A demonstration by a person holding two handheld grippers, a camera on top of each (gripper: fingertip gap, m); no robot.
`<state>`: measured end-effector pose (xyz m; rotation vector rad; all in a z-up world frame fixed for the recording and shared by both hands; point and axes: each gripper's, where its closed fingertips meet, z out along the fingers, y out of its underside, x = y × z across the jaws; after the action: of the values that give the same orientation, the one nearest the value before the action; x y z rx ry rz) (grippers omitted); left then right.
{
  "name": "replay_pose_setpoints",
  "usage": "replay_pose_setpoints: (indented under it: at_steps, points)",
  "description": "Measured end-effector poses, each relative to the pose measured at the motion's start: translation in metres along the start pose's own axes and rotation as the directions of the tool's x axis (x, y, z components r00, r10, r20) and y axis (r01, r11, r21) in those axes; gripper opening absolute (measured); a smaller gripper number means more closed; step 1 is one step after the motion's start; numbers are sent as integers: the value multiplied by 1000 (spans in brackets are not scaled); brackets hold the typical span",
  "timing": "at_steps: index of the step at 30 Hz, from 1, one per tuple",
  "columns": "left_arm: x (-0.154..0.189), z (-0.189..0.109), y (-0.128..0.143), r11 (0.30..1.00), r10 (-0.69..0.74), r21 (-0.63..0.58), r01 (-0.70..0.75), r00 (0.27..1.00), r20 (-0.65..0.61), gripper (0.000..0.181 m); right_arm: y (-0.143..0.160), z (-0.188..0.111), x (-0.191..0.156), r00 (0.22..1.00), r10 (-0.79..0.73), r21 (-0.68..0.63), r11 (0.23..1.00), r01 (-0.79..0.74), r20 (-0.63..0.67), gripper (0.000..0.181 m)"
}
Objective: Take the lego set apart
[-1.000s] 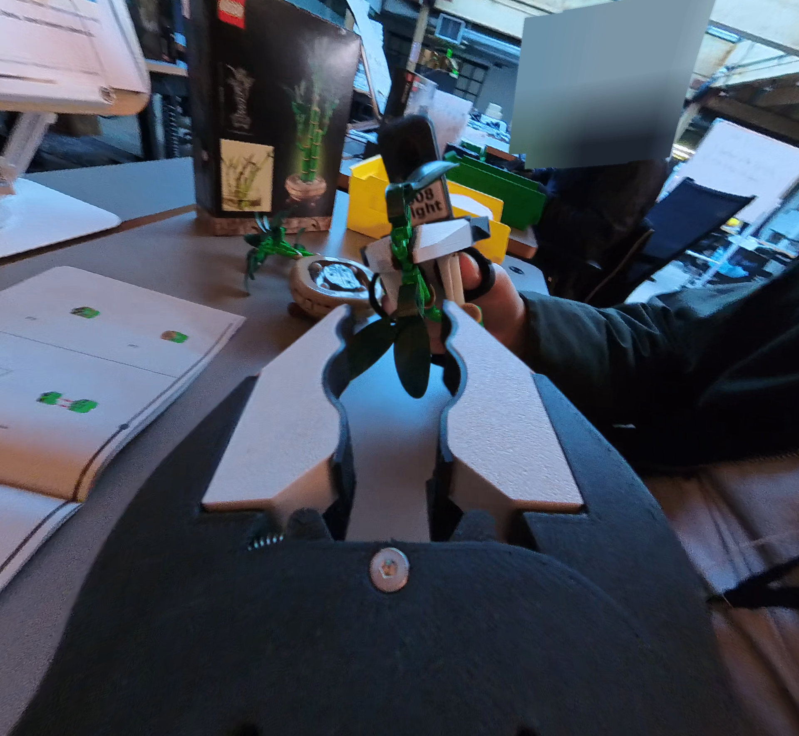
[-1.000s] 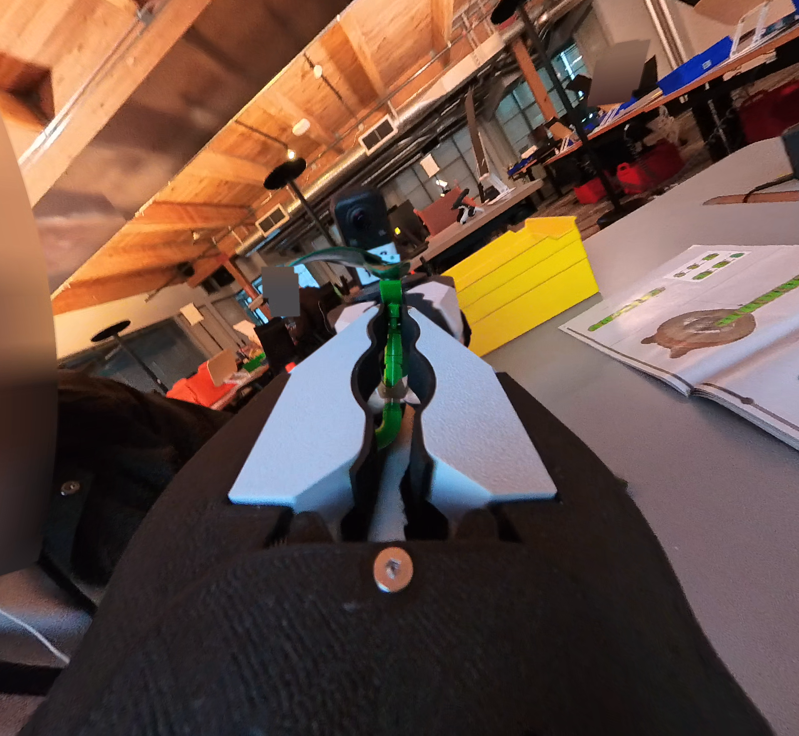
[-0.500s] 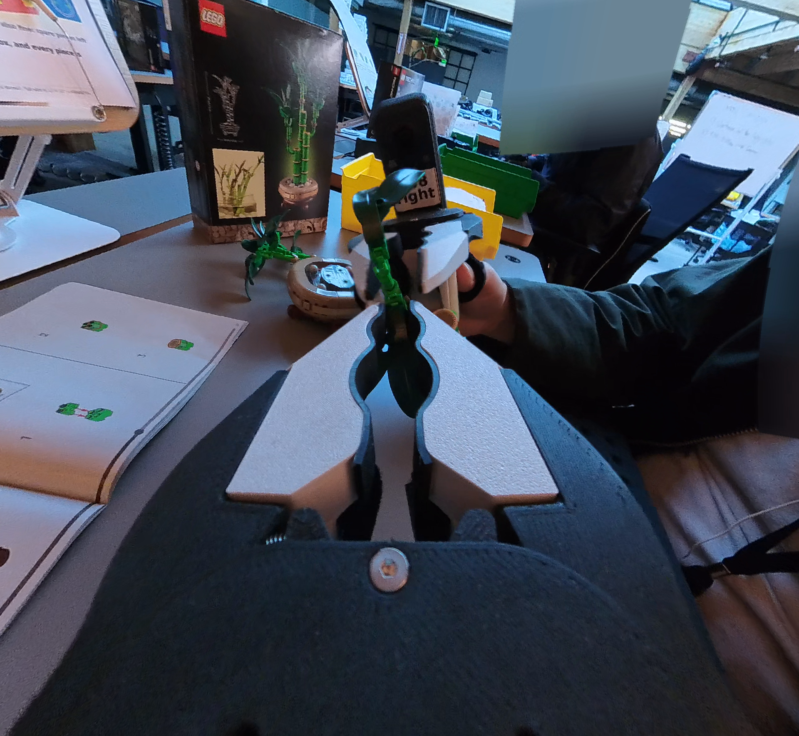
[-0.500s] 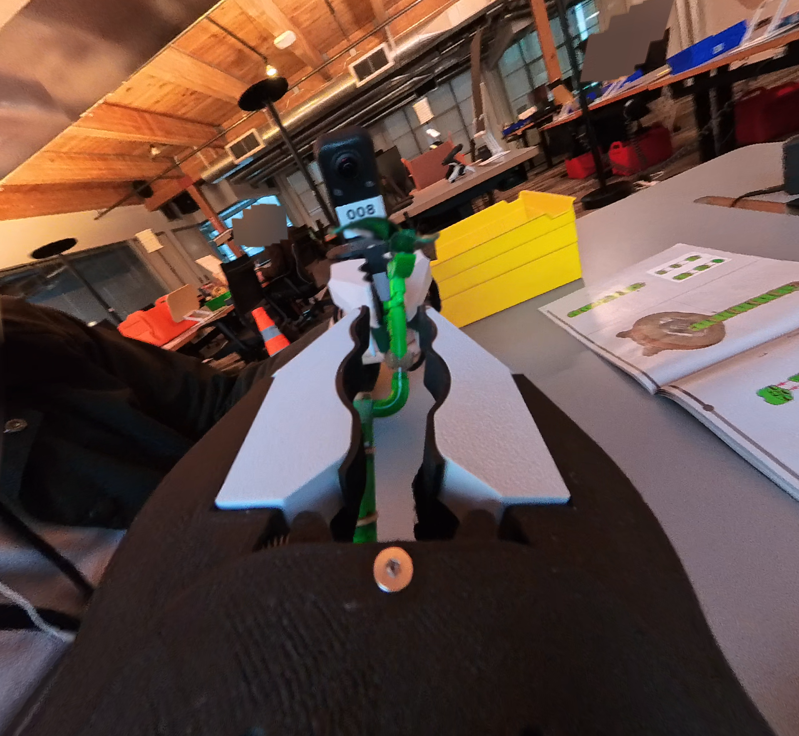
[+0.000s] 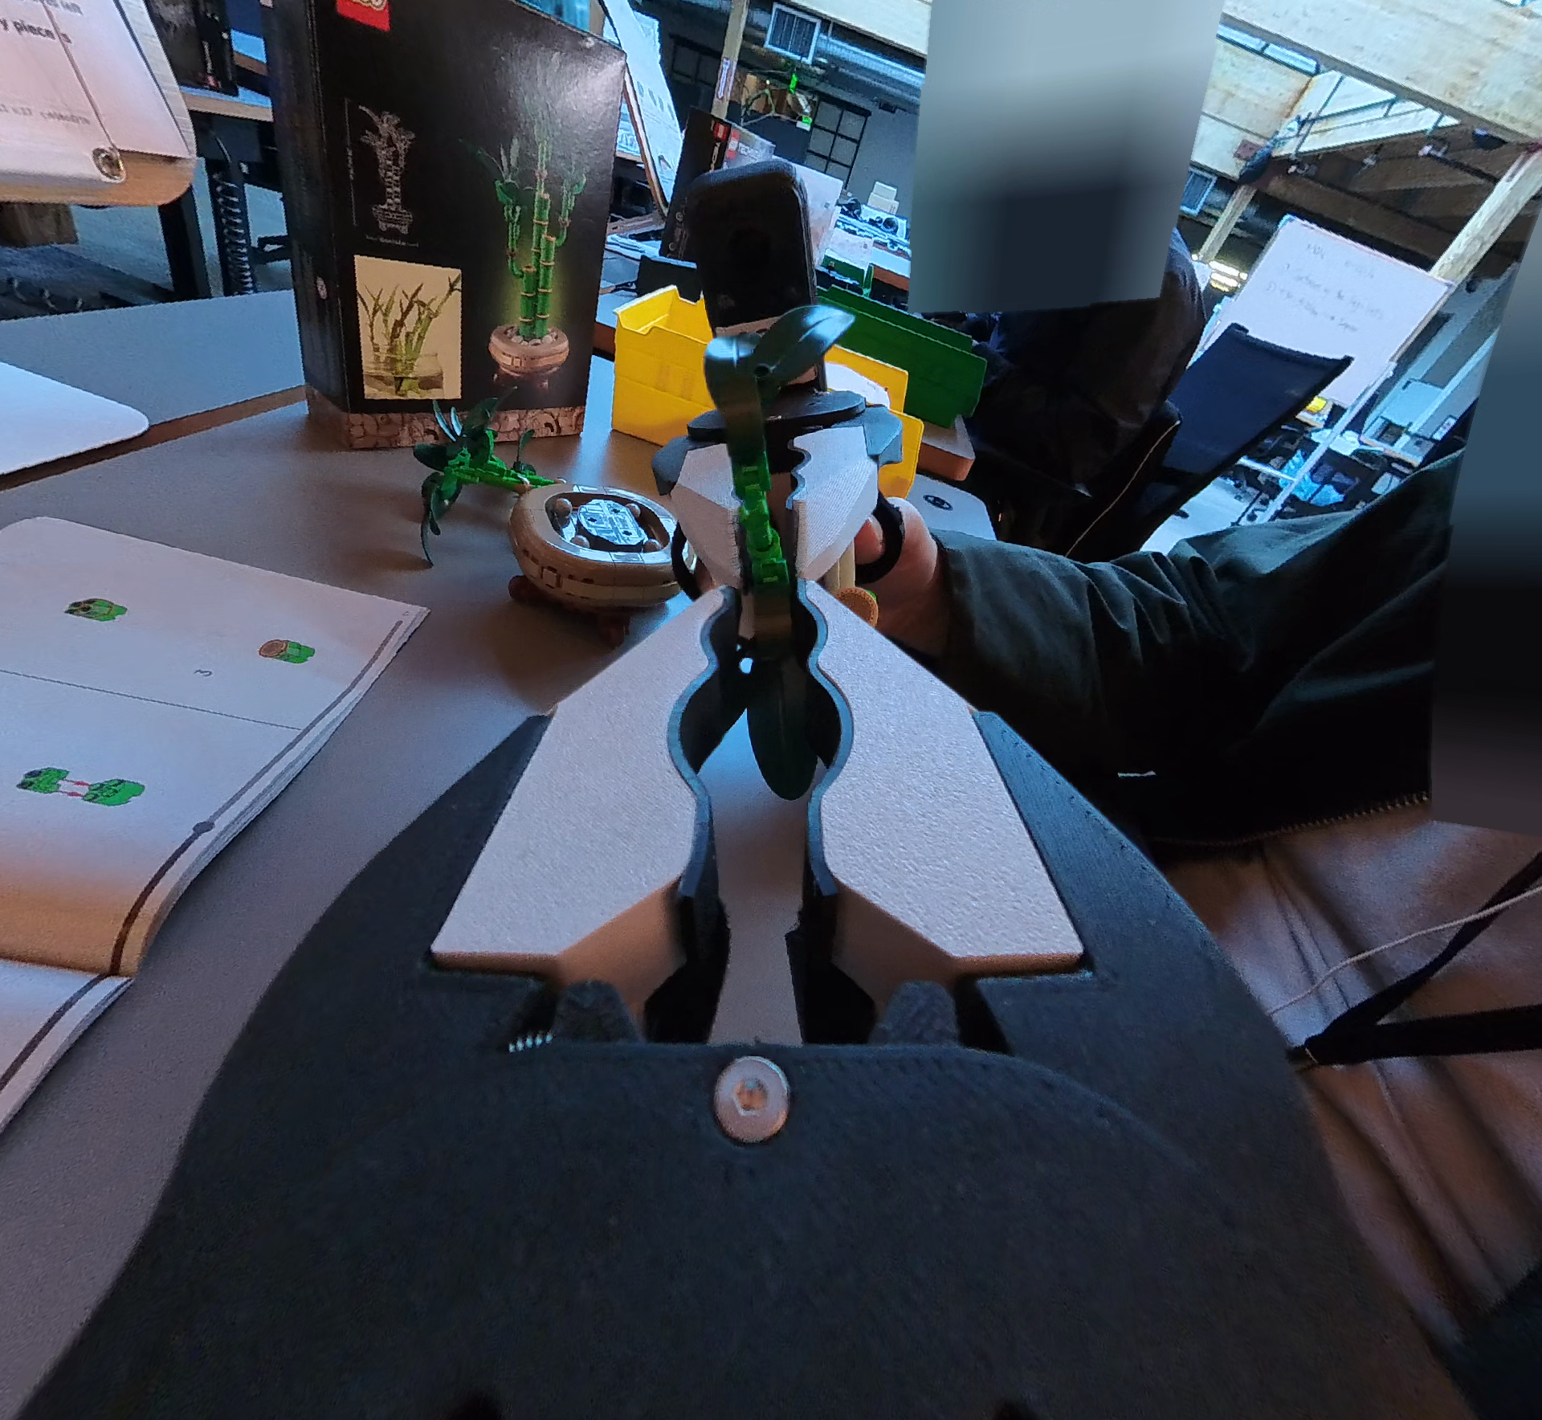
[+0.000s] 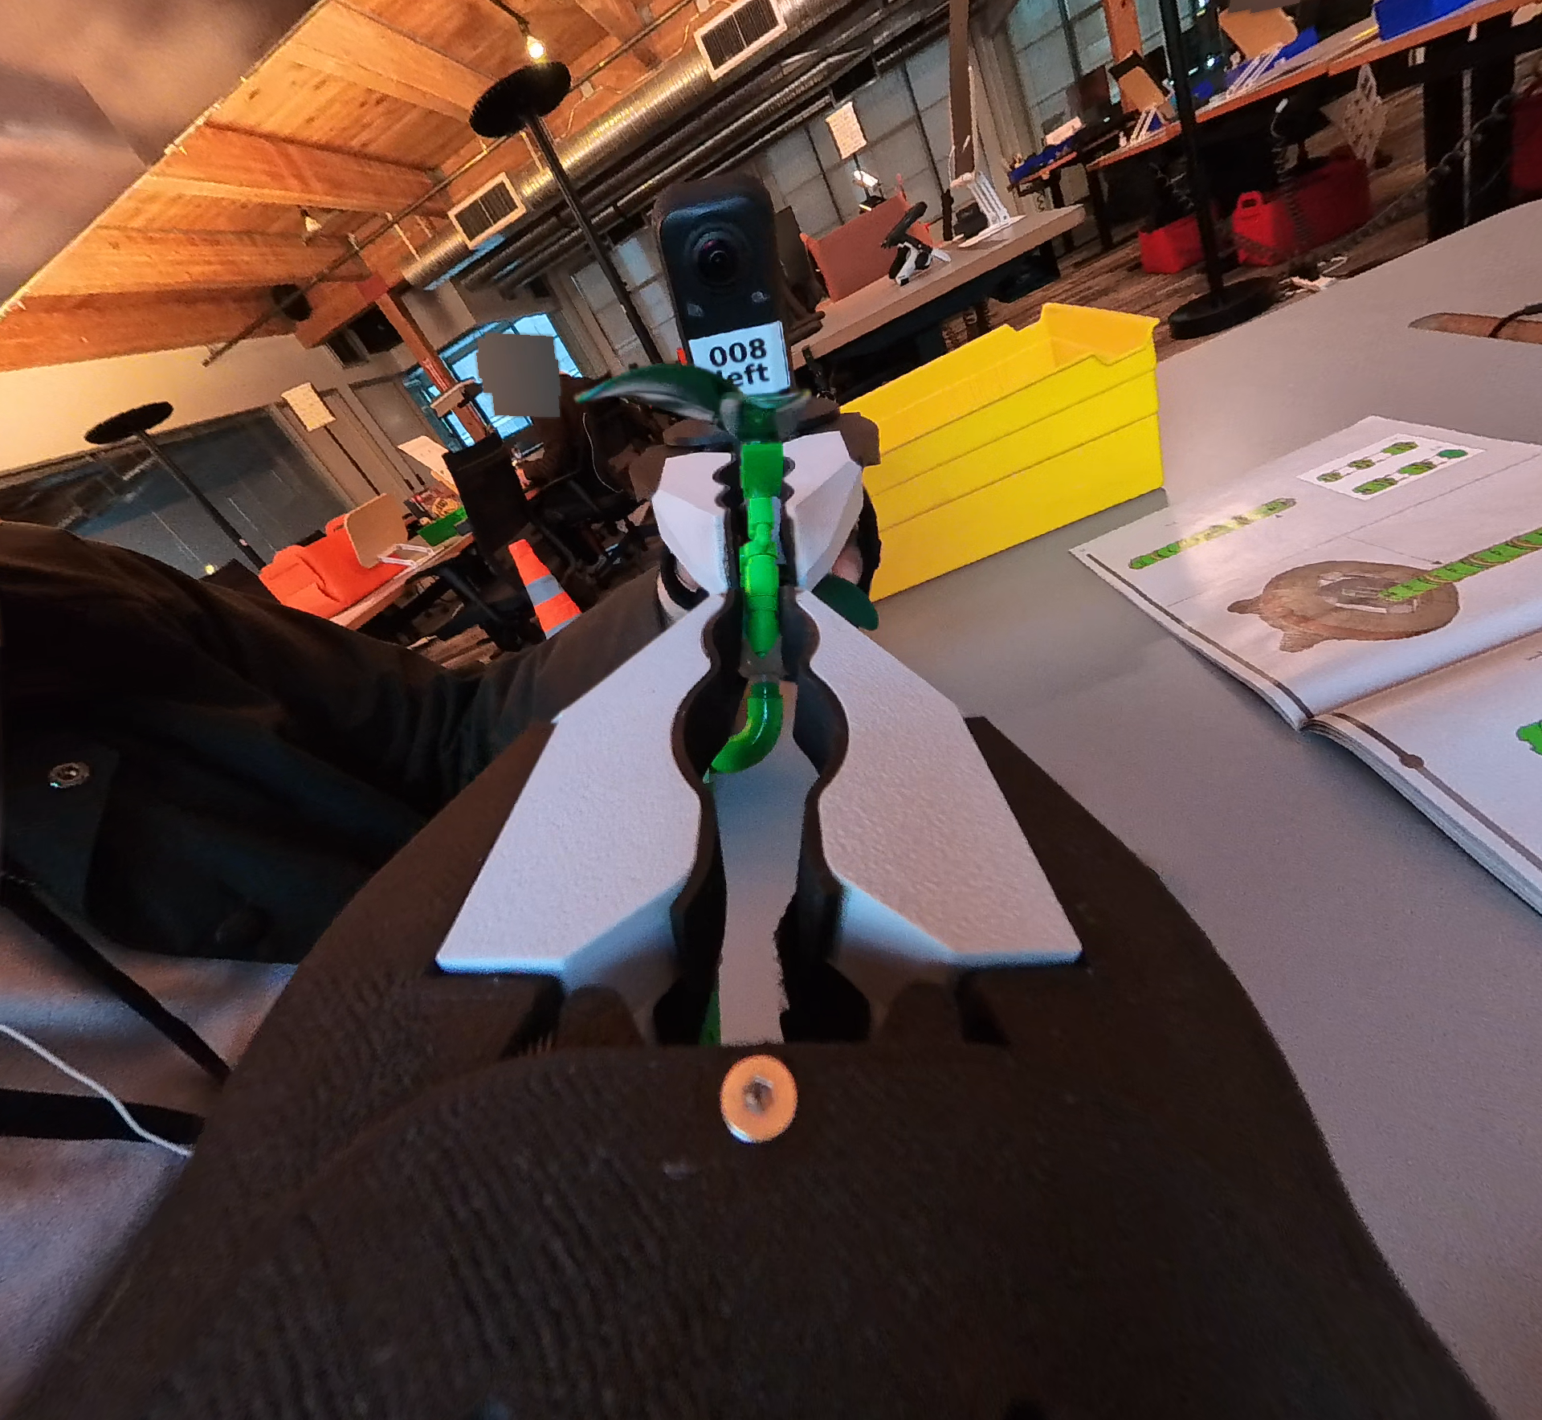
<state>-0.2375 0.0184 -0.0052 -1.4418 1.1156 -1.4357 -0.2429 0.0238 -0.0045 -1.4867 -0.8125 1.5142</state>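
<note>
A green lego bamboo stalk (image 5: pixel 755 495) with dark green leaves (image 5: pixel 784 345) is held in the air between both grippers. My left gripper (image 5: pixel 763 608) is shut on its lower end, where a dark leaf (image 5: pixel 780 737) hangs between the fingers. The right gripper faces it in the left wrist view (image 5: pixel 772 500). In the right wrist view my right gripper (image 6: pixel 759 621) is shut on the same stalk (image 6: pixel 761 545), with a curved green piece (image 6: pixel 751 729) behind the tips. The left gripper (image 6: pixel 755 512) faces it, touching tip to tip.
On the grey table stand the tan lego pot base (image 5: pixel 597 545), a loose green leaf cluster (image 5: pixel 467 462), the black set box (image 5: pixel 451 212), an open instruction booklet (image 5: pixel 167 712) and a yellow bin (image 5: pixel 659 370). The booklet (image 6: pixel 1335 612) and bin (image 6: pixel 1018 445) also show in the right wrist view. Left and right tips are no more than a few centimetres apart.
My left gripper has closed from open onto the stalk's lower end. The right gripper has kept the stalk and tilted down to a more level pose, facing the left one.
</note>
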Motion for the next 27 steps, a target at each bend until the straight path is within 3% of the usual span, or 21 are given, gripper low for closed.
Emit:
replay_pose_setpoints:
  at_steps: [5,12,27]
  points:
    - [4,-1,-3,998,67,-3,-67,998,17,7,1,1,-3,999,-54,-10,999,53,-6,8]
    - [4,0,-1,998,58,-9,-58,998,10,7,3,1,-2,1000,-5,-15,1000,6,12,7]
    - [1,1,9,997,57,-61,-56,998,13,16,8,0,2,997,-71,-68,995,68,-44,7]
